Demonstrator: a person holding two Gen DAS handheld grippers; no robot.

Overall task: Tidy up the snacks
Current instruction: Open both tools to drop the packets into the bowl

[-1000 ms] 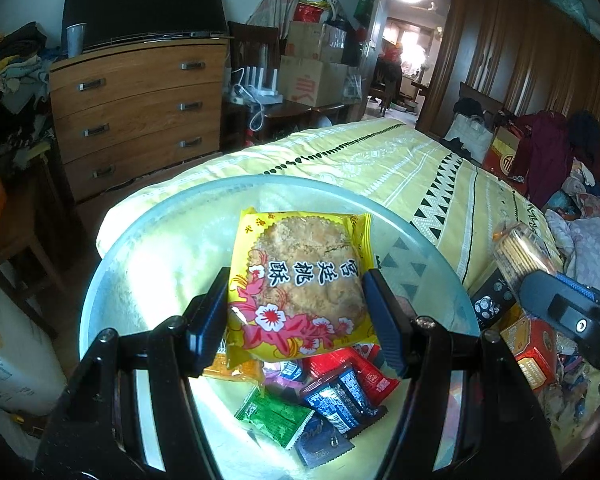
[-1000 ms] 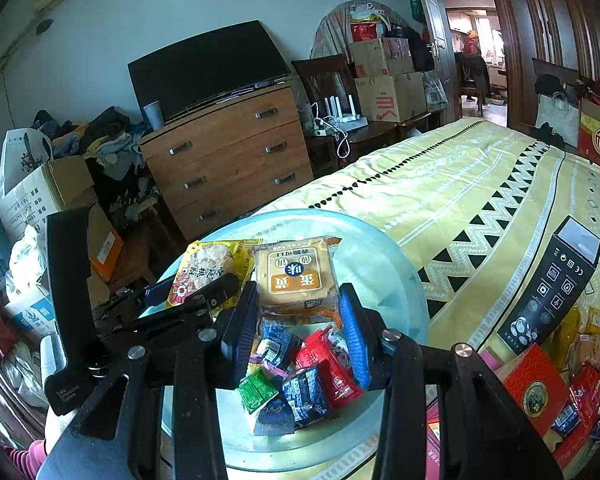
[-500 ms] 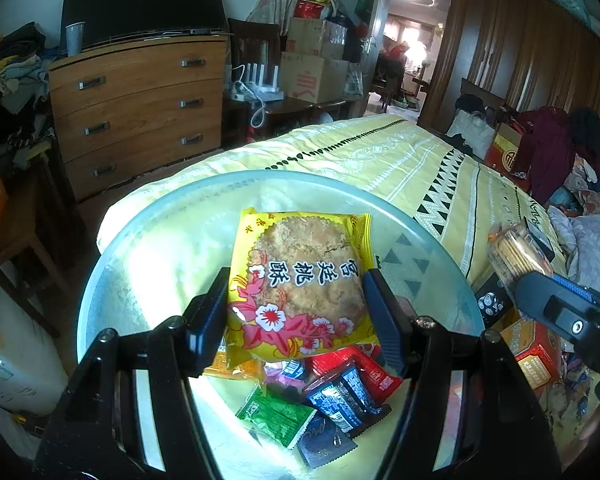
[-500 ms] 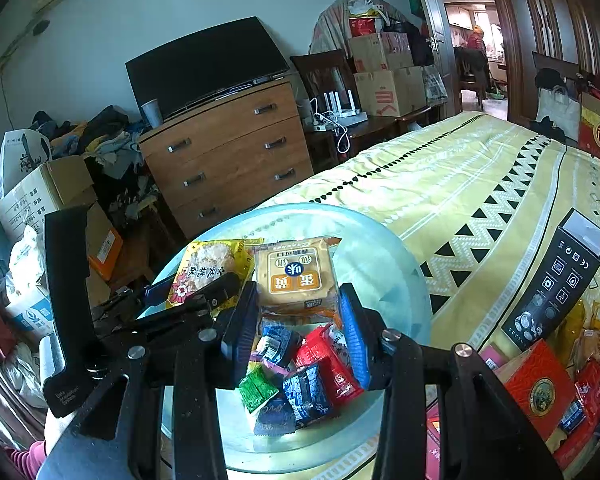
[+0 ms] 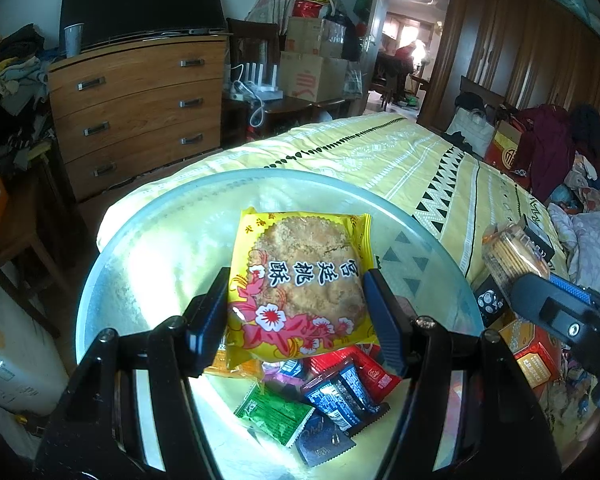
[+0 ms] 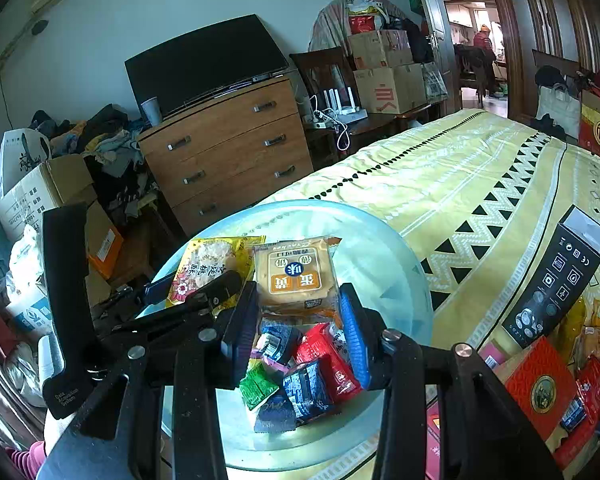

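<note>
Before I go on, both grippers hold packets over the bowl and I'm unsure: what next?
Probably open the left gripper first: its yellow packet hangs over the glass bowl, above the small snacks. The right gripper grips the cracker packet beside it.

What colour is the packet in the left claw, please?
Yellow with red flowers, best seen in the left wrist view.

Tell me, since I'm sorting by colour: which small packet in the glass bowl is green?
The green packet, lowest left of the small pile in the glass bowl; its neighbours, a blue packet and a red packet, lie to its right.
</note>
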